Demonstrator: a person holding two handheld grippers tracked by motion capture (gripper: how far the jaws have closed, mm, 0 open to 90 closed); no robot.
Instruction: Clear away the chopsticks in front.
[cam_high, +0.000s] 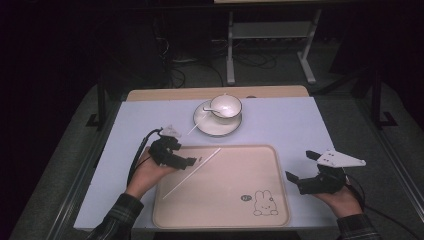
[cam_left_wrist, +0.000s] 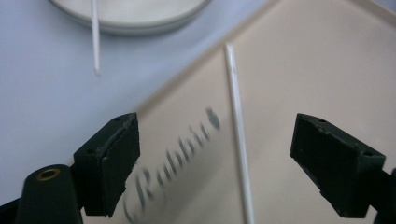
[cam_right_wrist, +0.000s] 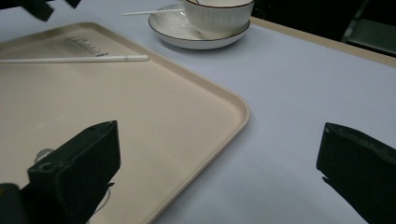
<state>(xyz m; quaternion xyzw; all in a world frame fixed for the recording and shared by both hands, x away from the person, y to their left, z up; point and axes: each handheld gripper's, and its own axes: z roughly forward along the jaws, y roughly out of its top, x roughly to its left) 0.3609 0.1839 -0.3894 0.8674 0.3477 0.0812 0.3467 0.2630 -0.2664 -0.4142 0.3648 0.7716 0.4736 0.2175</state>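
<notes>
Pale blue tabletop (cam_high: 280, 125) carries a beige tray (cam_high: 240, 175) printed with a rabbit; a white chopstick (cam_high: 192, 172) lies slantwise on the tray's left part. Behind it, a cup (cam_high: 226, 106) stands on a saucer (cam_high: 215, 127). Left gripper (cam_high: 192, 161) hovers over the chopstick, jaws apart, nothing between them. Right gripper (cam_high: 300, 167), beside the tray, gapes empty.

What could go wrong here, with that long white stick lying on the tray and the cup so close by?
The white stick lies with its far tip over the rim of the tray; a nudge from the open left gripper above it could tip or roll it off. A second stick juts off the saucer toward that hand, so a sweep might flick it or jolt the cup.
</notes>
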